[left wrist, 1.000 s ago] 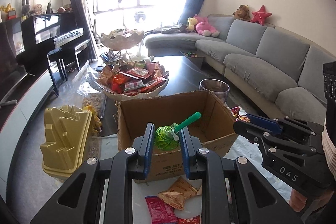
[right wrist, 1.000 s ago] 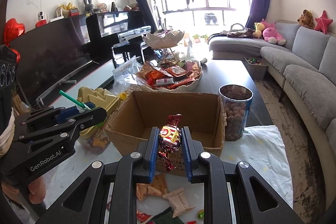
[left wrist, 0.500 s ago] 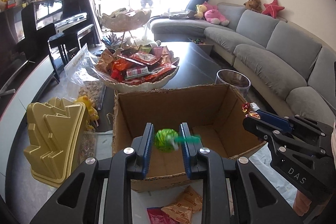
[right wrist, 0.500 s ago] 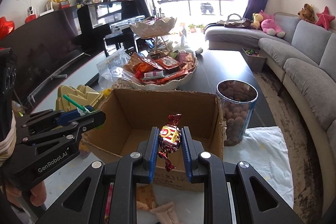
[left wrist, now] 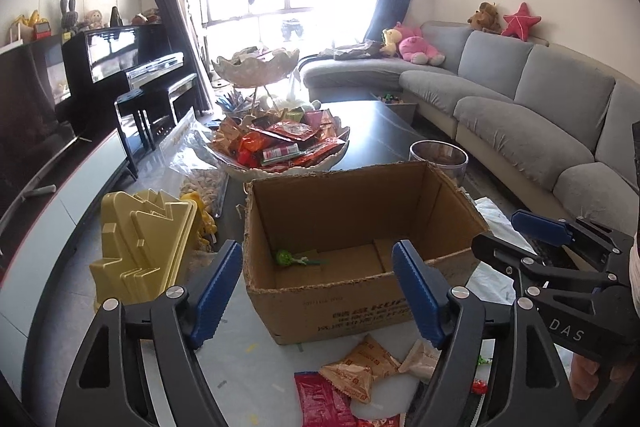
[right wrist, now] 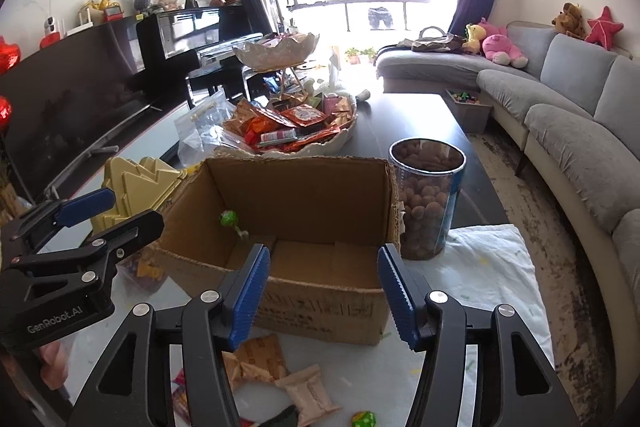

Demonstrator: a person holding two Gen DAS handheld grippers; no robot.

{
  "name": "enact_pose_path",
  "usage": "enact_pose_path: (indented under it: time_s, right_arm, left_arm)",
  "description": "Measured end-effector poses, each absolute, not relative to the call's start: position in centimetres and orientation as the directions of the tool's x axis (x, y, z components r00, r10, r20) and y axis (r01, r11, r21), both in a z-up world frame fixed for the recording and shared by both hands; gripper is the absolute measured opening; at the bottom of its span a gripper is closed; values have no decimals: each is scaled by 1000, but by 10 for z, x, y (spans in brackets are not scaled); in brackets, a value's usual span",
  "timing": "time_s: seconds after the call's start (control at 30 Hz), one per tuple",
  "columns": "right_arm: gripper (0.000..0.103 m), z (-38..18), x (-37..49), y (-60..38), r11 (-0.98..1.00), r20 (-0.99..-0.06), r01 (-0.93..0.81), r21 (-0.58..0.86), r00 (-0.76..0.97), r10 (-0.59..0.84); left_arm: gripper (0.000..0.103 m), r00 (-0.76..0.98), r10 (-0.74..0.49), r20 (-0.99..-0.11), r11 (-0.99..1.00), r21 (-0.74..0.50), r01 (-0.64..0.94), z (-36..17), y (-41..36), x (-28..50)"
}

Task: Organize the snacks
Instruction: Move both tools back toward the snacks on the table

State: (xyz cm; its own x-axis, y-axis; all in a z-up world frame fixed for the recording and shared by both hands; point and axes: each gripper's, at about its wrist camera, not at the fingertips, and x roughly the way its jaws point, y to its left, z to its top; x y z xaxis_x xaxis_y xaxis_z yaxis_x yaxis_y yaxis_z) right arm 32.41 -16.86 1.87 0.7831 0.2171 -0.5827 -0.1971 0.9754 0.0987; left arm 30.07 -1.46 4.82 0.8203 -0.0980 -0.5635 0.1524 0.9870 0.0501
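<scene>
With both grippers poised at the near rim of the cardboard box (left wrist: 360, 227), the deposit step appears complete. Left gripper (left wrist: 318, 287): fingers spread, having just been opening, nothing between them. Right gripper (right wrist: 320, 291): fingers likewise spread after just opening, also empty. The green lollipop (left wrist: 285, 257) lies on the box floor, lower centre of the left view; in the right view it shows against the box's left inner wall. The red-wrapped candy is not visible in either view; its place cannot be told. Loose snack packets (left wrist: 360, 367) and a red packet (left wrist: 324, 401) remain on the tabletop (left wrist: 240, 347) at the bottom of the frame. Judgement: the next move calls for drawing back and descending onto one of these packets.
</scene>
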Motion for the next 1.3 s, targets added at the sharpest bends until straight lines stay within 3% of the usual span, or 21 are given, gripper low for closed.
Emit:
enact_pose_path:
  time_s: [0.3, 0.8, 1.3]
  right_arm:
    - [60, 30, 274, -177, 975, -549, -200, 95, 807, 219]
    - [62, 10, 208, -171, 966, -547, -245, 88, 798, 252]
    - [61, -55, 169, -149, 919, -678, -394, 9, 673, 296]
  left_arm:
    - [86, 841, -104, -532, 987, 49, 153, 60, -22, 248]
    - [86, 835, -89, -542, 988, 59, 143, 28, -11, 171]
    - [86, 747, -106, -656, 982, 47, 181, -41, -8, 133]
